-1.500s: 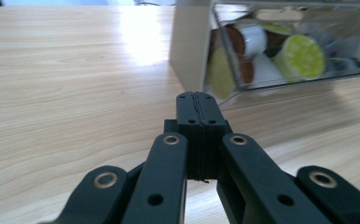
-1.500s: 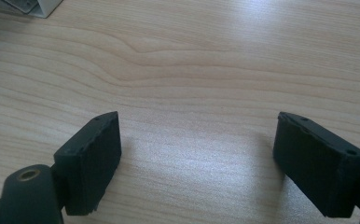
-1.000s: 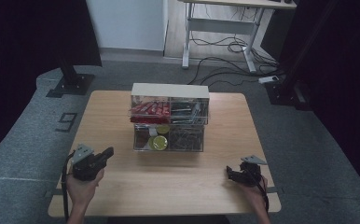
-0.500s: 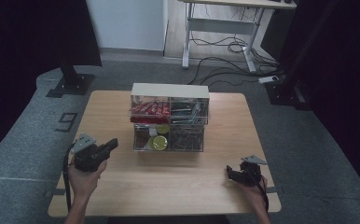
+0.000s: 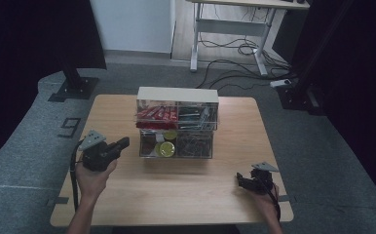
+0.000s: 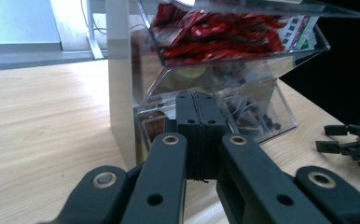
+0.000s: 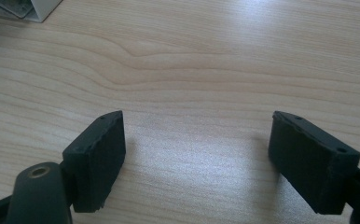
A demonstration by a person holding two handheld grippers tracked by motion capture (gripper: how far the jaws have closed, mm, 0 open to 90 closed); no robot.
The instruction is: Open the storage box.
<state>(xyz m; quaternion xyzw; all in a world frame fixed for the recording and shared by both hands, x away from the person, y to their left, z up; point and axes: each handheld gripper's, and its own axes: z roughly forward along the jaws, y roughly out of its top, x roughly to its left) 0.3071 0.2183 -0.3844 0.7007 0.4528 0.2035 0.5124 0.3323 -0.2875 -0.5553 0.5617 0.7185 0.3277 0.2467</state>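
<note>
A clear two-tier organizer (image 5: 177, 127) stands mid-table, with red packets (image 5: 156, 115) in its upper left bin and round yellow-green items (image 5: 166, 148) below. My left gripper (image 5: 122, 143) is raised just left of the organizer and points at its lower tier. Its jaws are pressed together with nothing between them, and the left gripper view shows the same gripper (image 6: 199, 112) shut in front of the red packets (image 6: 215, 32). My right gripper (image 5: 239, 179) rests low near the table's right front corner. In the right gripper view that gripper (image 7: 197, 154) stands open over bare wood.
The wooden table (image 5: 186, 195) has free surface in front of the organizer. Dark clips (image 5: 196, 145) fill the lower right bin. A desk frame with cables (image 5: 235, 48) stands beyond the table on grey carpet. My right gripper (image 6: 350, 140) also appears far right in the left gripper view.
My left gripper has risen and moved toward the organizer. The right gripper has stayed put.
</note>
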